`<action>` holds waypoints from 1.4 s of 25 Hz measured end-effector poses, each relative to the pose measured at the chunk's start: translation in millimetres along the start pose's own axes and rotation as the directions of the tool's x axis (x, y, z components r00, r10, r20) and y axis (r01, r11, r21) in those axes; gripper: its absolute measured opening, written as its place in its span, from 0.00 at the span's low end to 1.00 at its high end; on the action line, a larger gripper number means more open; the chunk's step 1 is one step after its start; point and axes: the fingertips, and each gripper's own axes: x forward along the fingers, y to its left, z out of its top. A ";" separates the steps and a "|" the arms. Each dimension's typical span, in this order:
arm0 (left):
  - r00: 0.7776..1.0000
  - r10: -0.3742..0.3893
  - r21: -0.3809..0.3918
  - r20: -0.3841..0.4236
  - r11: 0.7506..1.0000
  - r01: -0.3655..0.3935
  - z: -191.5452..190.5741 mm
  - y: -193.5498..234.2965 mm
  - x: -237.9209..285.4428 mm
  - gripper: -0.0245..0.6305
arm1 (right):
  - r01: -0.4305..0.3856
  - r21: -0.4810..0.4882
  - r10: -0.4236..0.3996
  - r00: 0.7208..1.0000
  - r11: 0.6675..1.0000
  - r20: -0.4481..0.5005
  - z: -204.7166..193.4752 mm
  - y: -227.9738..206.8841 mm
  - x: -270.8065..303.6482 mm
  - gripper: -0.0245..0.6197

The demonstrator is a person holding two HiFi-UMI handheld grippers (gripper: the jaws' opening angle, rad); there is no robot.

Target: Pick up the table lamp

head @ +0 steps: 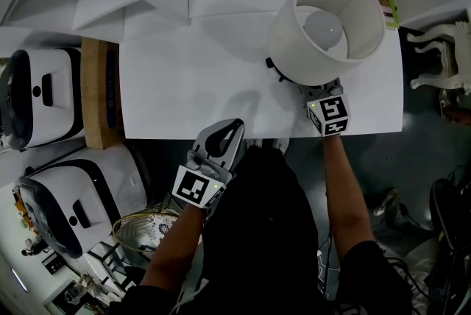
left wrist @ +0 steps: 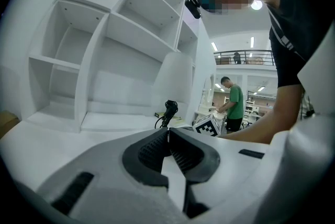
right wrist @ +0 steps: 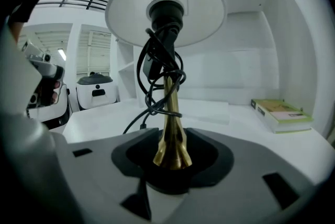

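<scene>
Right gripper (right wrist: 168, 152) clamped low on the white-shaded, brass-stemmed table lamp (head: 294, 48), stem upright between the jaws; left gripper (left wrist: 168, 139) closed, empty, well apart at the white table (head: 184, 85) edge

White-shaded table lamp (head: 327, 26) over white table (head: 184, 78), right gripper (head: 313, 90) under its shade, left gripper (head: 234, 128) at table edge

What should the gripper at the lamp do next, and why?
Probably lift the lamp slowly straight up. The right gripper already has its jaws shut on the brass stem, and the cord is wound round that stem, so it should come along without snagging.
</scene>
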 end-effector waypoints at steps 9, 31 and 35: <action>1.000 -0.004 0.001 -0.003 1.000 0.004 2.5 5.4 1.6 0.07 | -0.014 0.012 0.014 1.000 1.000 0.019 10.9 -1.0 18.3 0.26; 0.999 -0.019 -0.007 -0.041 1.000 0.019 -5.8 7.0 8.5 0.07 | 0.003 -0.074 -0.002 1.000 0.997 0.002 16.7 2.3 25.9 0.26; 0.999 -0.019 -0.011 -0.043 1.000 0.019 -7.0 6.1 8.1 0.07 | 0.013 -0.091 -0.013 1.000 0.996 -0.002 16.6 2.7 28.0 0.27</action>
